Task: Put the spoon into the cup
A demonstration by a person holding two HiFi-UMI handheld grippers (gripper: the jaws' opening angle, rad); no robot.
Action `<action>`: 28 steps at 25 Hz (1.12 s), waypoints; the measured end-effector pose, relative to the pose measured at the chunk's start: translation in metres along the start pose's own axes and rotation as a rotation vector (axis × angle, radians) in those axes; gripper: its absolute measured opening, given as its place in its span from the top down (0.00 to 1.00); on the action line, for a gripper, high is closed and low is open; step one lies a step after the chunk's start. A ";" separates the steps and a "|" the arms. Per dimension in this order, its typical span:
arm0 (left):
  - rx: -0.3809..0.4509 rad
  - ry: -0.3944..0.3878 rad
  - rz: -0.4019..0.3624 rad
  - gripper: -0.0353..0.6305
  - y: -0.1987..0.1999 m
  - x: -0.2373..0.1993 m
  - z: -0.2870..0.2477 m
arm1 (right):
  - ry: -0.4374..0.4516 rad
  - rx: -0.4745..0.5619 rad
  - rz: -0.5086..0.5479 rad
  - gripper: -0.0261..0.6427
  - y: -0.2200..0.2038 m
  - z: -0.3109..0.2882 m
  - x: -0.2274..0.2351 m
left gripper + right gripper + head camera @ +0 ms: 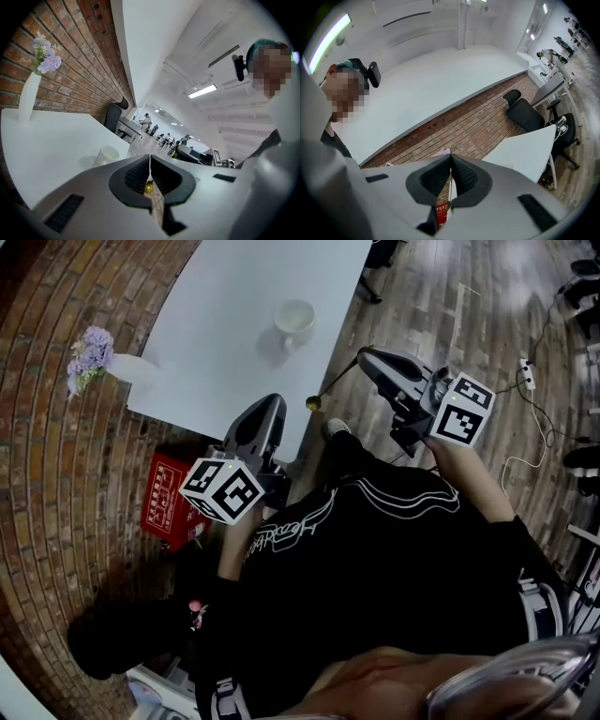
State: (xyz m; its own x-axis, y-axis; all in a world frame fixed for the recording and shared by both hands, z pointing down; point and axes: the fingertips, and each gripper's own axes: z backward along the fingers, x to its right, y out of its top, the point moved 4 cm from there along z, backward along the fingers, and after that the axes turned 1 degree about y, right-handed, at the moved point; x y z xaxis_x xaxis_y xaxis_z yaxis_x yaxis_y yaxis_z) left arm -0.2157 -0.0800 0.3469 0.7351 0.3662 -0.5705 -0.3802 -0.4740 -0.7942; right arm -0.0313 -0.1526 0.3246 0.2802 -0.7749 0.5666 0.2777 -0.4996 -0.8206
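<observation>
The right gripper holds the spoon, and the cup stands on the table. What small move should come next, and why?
Probably carry the right gripper forward over the table toward the cup. Its jaws are shut on the spoon, whose gold end hangs at the table's edge, short of the cup. The cup stands upright with its mouth open, so the spoon must first come above it.

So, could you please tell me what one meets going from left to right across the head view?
Vase of flowers → left gripper → spoon → right gripper → power strip.
</observation>
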 end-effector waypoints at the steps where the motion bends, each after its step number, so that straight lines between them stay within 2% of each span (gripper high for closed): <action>1: -0.003 0.007 0.007 0.94 0.004 -0.007 -0.008 | 0.004 0.000 -0.006 0.96 0.004 -0.007 0.010; 5: -0.018 0.042 0.042 0.94 0.021 -0.044 -0.043 | 0.014 -0.006 -0.028 0.96 0.023 -0.044 0.055; 11: -0.039 0.055 0.062 0.94 0.025 -0.073 -0.067 | 0.015 0.001 -0.007 0.96 0.033 -0.067 0.081; 15: -0.059 0.083 0.096 0.94 0.033 -0.103 -0.094 | 0.013 -0.008 -0.015 0.96 0.047 -0.094 0.120; 28: -0.111 0.109 0.160 0.94 0.028 -0.147 -0.132 | -0.089 -0.040 -0.082 0.96 0.036 -0.137 0.209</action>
State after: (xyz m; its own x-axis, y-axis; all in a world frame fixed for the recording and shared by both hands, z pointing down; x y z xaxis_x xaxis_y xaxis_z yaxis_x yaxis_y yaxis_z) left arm -0.2602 -0.2523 0.4362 0.7289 0.1933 -0.6568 -0.4375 -0.6063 -0.6640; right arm -0.0885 -0.3854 0.4026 0.3390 -0.6941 0.6351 0.2668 -0.5764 -0.7724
